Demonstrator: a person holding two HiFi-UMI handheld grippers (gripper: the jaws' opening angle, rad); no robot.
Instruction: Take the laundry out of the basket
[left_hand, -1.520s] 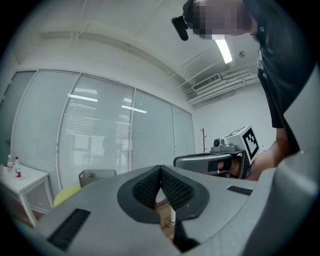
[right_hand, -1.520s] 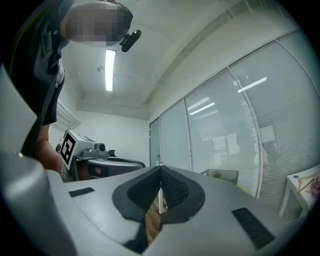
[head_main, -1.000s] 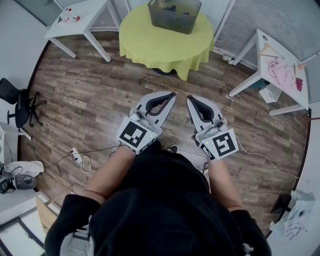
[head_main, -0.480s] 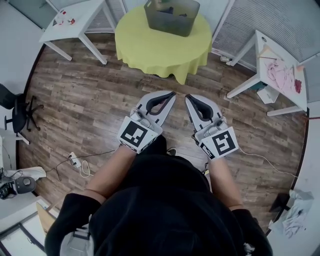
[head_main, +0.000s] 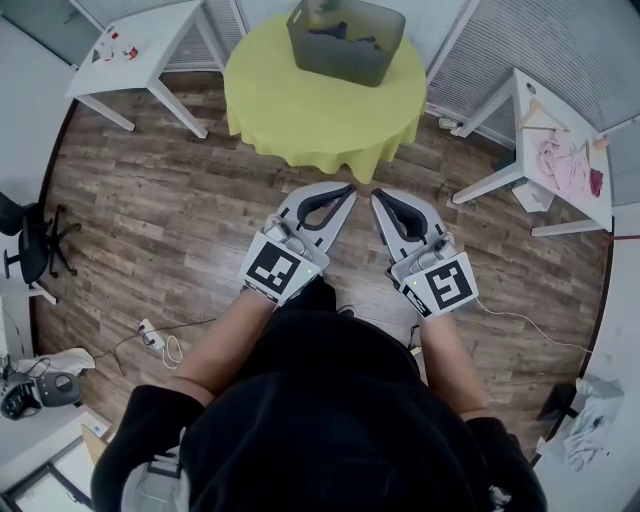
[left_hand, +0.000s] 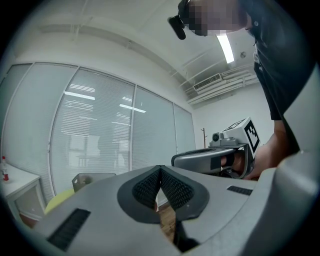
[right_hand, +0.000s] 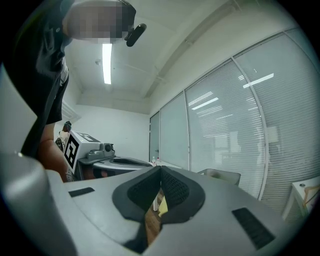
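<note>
Both your left gripper (head_main: 348, 188) and right gripper (head_main: 376, 194) are pressed together, empty, well short of the basket (head_main: 340, 62) on the yellow-clothed surface (head_main: 300, 115).

Open wooden floor (head_main: 150, 200) runs from the two grippers to the round yellow-draped surface (head_main: 310, 115), and nothing stands in that stretch. The left gripper (head_main: 348, 189) and right gripper (head_main: 376, 195) are side by side, near each other but apart. Each has its jaws pressed together on nothing and points toward the surface's near edge. The grey basket (head_main: 340, 65) sits toward the far side of the surface with its top open, and bare cloth lies in front of it. The left white table (head_main: 150, 40) and right white table (head_main: 527, 140) flank the surface, each with floor between. An office chair (head_main: 30, 245) and a cable (head_main: 165, 325) lie well off to the left.
</note>
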